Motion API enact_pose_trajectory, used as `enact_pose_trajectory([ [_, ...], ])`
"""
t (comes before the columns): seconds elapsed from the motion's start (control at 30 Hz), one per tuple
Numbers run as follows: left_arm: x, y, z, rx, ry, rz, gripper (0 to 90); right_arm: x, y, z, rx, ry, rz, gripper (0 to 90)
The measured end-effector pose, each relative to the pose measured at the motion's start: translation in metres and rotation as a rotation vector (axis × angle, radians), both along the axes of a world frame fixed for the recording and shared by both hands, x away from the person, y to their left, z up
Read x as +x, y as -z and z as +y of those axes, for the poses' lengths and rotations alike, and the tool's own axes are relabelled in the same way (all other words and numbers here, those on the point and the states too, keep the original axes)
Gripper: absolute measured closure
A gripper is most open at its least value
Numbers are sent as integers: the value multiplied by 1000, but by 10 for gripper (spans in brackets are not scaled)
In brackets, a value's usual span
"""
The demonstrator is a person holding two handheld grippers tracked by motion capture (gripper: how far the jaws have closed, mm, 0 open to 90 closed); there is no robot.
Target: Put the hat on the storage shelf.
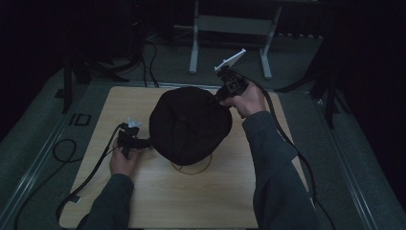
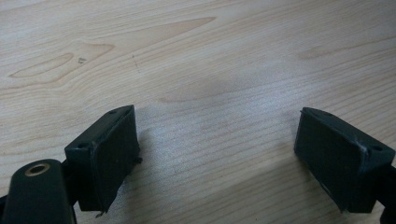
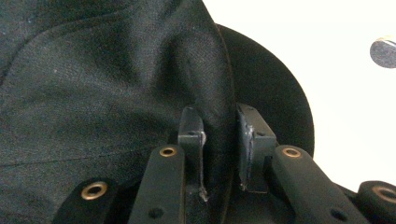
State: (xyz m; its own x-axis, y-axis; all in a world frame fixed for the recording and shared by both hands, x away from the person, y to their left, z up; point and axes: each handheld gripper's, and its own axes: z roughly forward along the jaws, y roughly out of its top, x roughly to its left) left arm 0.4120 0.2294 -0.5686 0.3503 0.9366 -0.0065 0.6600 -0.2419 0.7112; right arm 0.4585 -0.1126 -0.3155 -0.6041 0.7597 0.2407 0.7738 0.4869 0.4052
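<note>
A black fabric hat sits raised over a thin ring base in the middle of the wooden table. My right gripper is at the hat's far right edge. In the right gripper view its jaws stand close together around a raised fold of the hat, and the cloth fills the gap between the pads. A darker rounded brim lies just beyond. My left gripper rests low at the hat's left side, open, with bare wood between its pads.
Cables trail from both grippers across the table and over its edges, one looping on the floor at the left. A grey metal frame stands behind the table. A small round grey object lies at the right.
</note>
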Motion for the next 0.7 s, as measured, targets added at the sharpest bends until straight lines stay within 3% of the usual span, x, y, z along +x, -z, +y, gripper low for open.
enact_pose_trajectory([
  [0.57, 0, 0, 0, 2, 3, 3, 132, 3, 7, -5, 30, 10, 7, 728],
  [0.7, 0, 0, 0, 2, 3, 3, 132, 4, 7, -7, 20, 28, -18, 721],
])
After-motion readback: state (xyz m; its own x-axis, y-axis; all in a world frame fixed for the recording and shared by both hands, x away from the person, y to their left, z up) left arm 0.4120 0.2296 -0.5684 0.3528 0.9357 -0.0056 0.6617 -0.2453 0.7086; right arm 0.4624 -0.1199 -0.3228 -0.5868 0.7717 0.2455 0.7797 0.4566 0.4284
